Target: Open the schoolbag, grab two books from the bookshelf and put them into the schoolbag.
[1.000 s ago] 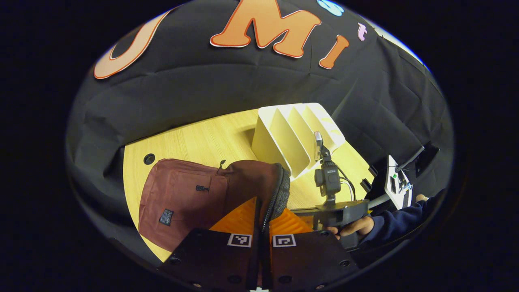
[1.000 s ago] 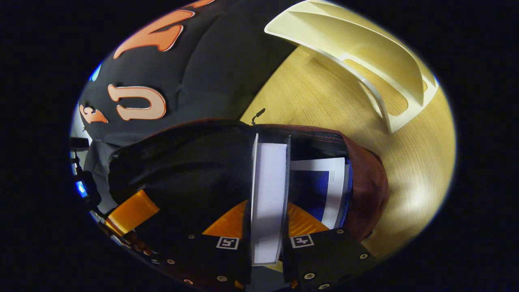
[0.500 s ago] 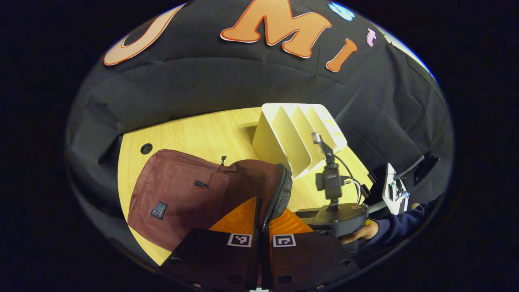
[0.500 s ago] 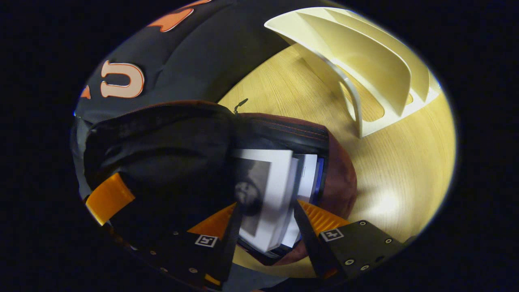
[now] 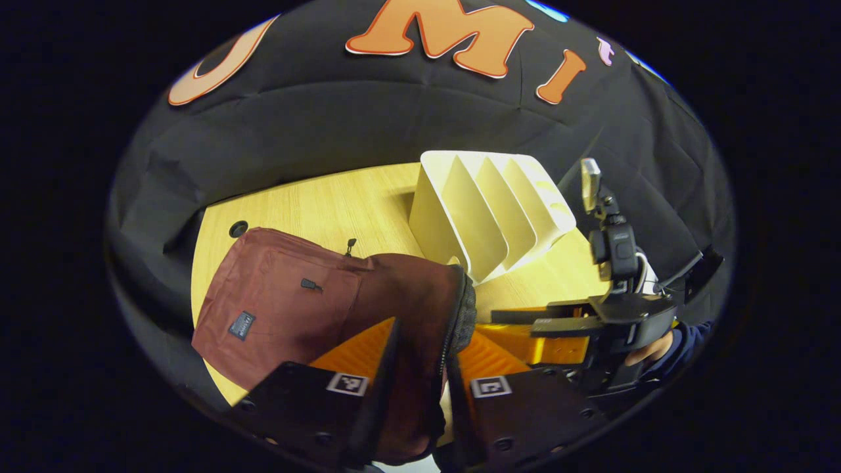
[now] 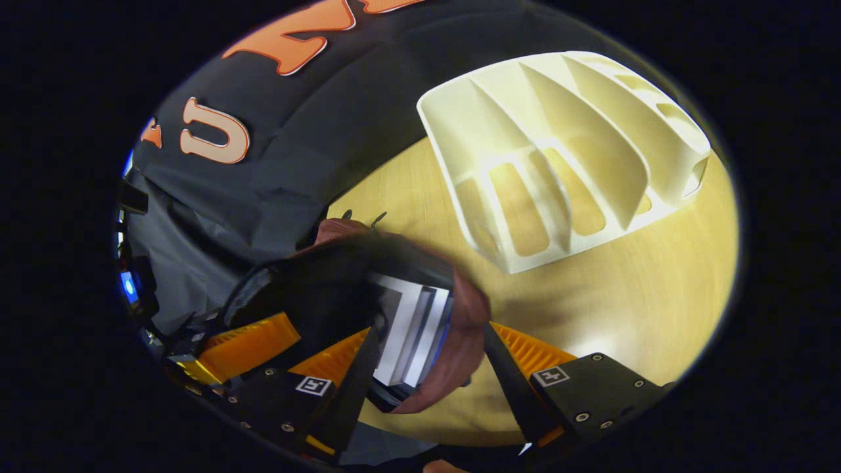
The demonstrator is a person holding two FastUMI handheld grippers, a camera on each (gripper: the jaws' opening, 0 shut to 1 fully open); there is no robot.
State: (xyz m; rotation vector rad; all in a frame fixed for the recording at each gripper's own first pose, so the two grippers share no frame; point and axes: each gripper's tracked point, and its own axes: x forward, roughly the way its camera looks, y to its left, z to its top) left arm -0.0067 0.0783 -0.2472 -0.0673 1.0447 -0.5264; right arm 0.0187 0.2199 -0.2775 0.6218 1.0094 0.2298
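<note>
In the left gripper view, the left hand-held gripper [image 5: 414,387] has its fingers apart around the maroon schoolbag's [image 5: 295,309] open rim on the desk [image 5: 328,210]. The right hand-held gripper [image 6: 427,368] is spread wide above two books [image 6: 410,338] inside the bag. Beyond stands the white bookshelf [image 6: 558,157].

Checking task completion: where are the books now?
In the right gripper view, both books stand inside the open schoolbag, between the open right gripper's fingers, near the bookshelf.
</note>
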